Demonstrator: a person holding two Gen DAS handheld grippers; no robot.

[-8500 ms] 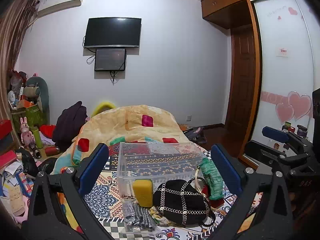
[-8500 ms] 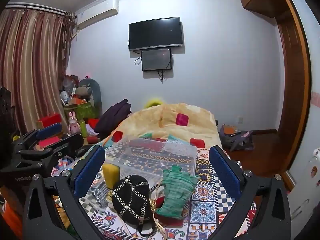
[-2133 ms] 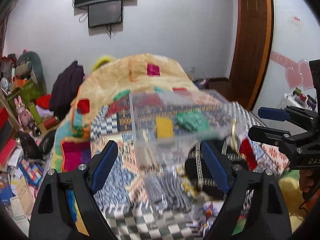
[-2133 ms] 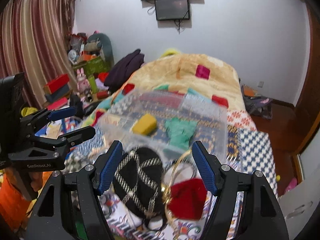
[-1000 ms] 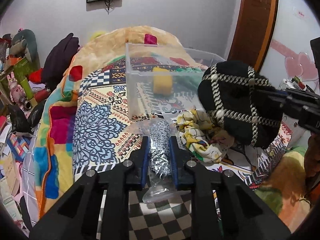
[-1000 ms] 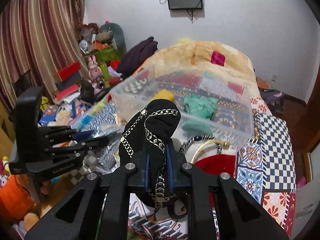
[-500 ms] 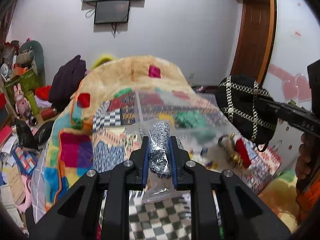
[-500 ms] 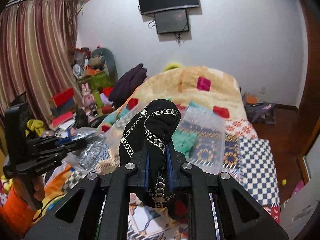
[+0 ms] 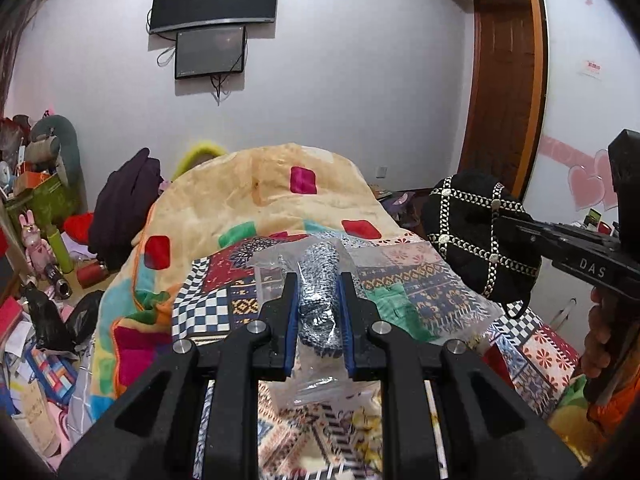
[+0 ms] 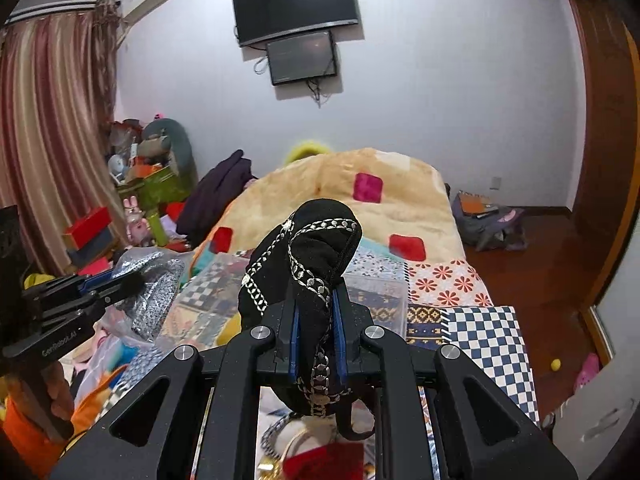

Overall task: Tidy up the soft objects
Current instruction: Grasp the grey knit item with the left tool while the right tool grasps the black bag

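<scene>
Left gripper (image 9: 319, 312): was open over bed; now clamped on bagged grey knit (image 9: 320, 300), lifted clear.
Right gripper (image 10: 314, 332): was open; now clamped on black hat (image 10: 304, 264), raised at 3 o'clock.
Clear bin (image 10: 376, 292): gained yellow sponge, green glove.

Clear bin (image 10: 376, 296) mostly behind black hat (image 10: 304, 264)

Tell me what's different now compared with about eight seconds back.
Both claws were open then. Now the left claw is shut on the bagged speckled knit, and the right claw is shut on the black chain-trimmed hat; both are lifted off the bed. The clear bin stayed on the bedspread.
</scene>
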